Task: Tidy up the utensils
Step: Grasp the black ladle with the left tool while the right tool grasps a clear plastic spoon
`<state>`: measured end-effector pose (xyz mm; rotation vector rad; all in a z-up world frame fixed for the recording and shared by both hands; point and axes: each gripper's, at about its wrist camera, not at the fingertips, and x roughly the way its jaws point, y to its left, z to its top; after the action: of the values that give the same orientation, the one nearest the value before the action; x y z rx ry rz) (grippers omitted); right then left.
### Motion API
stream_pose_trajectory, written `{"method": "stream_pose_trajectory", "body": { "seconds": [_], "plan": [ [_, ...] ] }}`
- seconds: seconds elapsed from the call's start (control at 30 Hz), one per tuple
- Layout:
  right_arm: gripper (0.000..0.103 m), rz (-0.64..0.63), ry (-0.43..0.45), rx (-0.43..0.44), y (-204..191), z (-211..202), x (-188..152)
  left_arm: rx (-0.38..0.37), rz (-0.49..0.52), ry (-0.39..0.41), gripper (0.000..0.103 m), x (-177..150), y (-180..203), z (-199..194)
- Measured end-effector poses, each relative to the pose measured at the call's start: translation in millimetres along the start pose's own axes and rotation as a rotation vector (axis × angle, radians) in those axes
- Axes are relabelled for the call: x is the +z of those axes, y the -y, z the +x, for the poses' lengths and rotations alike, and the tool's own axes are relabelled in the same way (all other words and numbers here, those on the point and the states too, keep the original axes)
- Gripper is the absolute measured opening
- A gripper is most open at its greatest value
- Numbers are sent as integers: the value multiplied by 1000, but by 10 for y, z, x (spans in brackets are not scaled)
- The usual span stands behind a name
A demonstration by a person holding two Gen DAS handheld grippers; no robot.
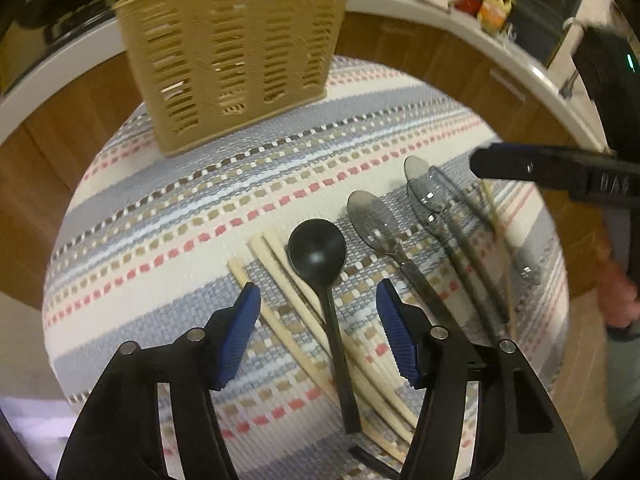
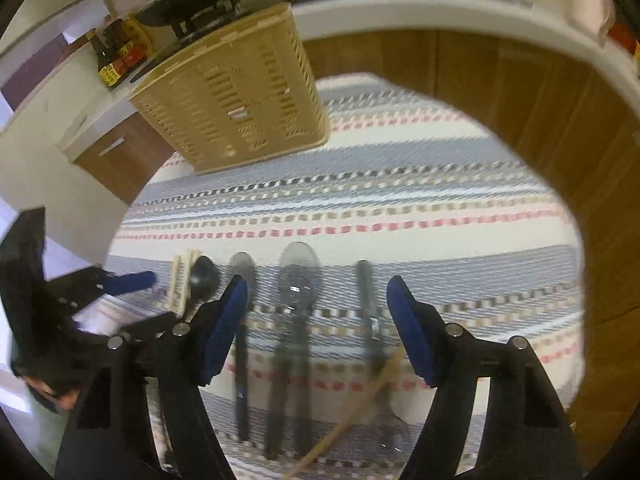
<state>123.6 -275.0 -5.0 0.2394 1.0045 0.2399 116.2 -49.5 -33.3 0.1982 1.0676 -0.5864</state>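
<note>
utensils: chopsticks, a black ladle, clear spoons and dark-handled pieces lie side by side along the near edge of the striped cloth.
basket: tan slotted holder stands upright at the far edge of the cloth, well apart from the utensils.
left gripper: spread, pads either side of the ladle handle and chopsticks, not pressing.
right gripper: spread above the clear spoons, pinching nothing.
</note>
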Motion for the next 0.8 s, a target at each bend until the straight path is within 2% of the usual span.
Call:
{"method": "stream_pose_trajectory", "body": {
  "seconds": [0.17,0.27,0.37,0.57,0.67,0.8],
  "plan": [
    [62,16,-60,19,-33,181,103,32,28,-48,54,190,69,234],
    [62,6,-83,9,-71,243,123,41,19,-71,53,282,75,362],
    [62,-16,-105,-13,-127,324,145,79,26,-72,52,376,130,455],
    [61,-29,-142,-37,-201,507,187,95,27,-75,51,506,205,567],
    [54,-36,-161,-54,-241,587,196,117,32,-81,41,486,242,576],
    [41,-41,-184,-86,-289,676,194,130,23,-84,41,489,266,617]
  ]
}}
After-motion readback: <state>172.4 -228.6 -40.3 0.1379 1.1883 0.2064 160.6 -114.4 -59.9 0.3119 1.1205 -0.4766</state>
